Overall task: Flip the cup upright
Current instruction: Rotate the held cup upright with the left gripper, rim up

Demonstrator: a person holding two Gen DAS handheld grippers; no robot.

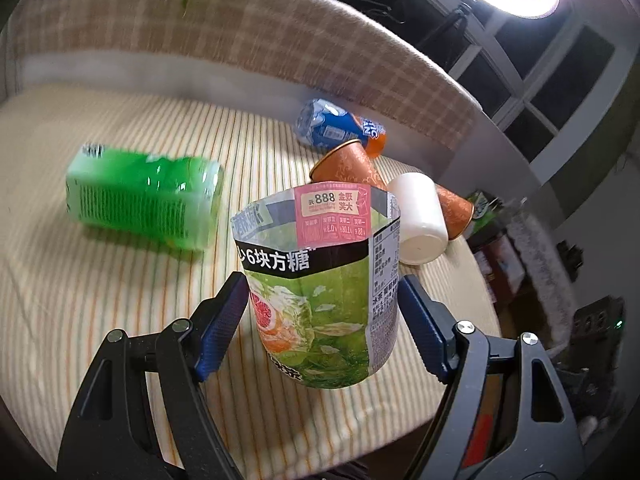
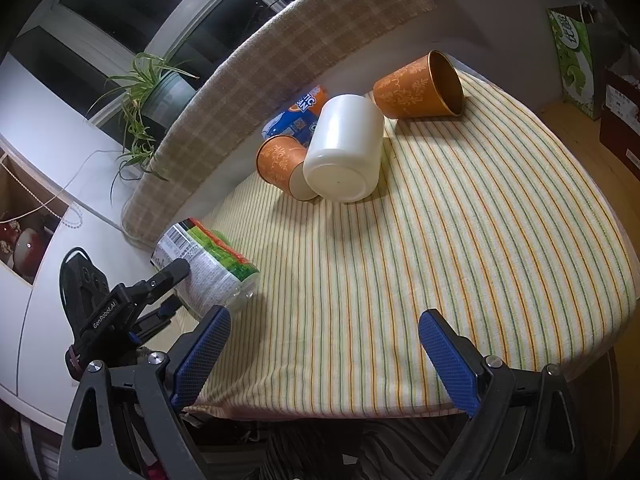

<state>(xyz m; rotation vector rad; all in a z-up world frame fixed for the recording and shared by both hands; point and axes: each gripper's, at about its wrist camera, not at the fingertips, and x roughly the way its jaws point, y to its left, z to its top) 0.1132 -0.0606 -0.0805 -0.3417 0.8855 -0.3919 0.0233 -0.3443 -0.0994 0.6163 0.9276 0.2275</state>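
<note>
Green cut-bottle cup (image 1: 320, 292) (label "6块方糖", "888"), between left tool (image 1: 324, 328) pads

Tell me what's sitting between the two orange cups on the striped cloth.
The white cup lies on its side between the near orange cup and the far orange cup, base toward the camera, touching the near one. The right wrist view shows it best.

Glossy white plastic cup (image 2: 344, 152); woven striped tablecloth (image 2: 460, 260); textured blue pads (image 2: 200, 356).
</note>
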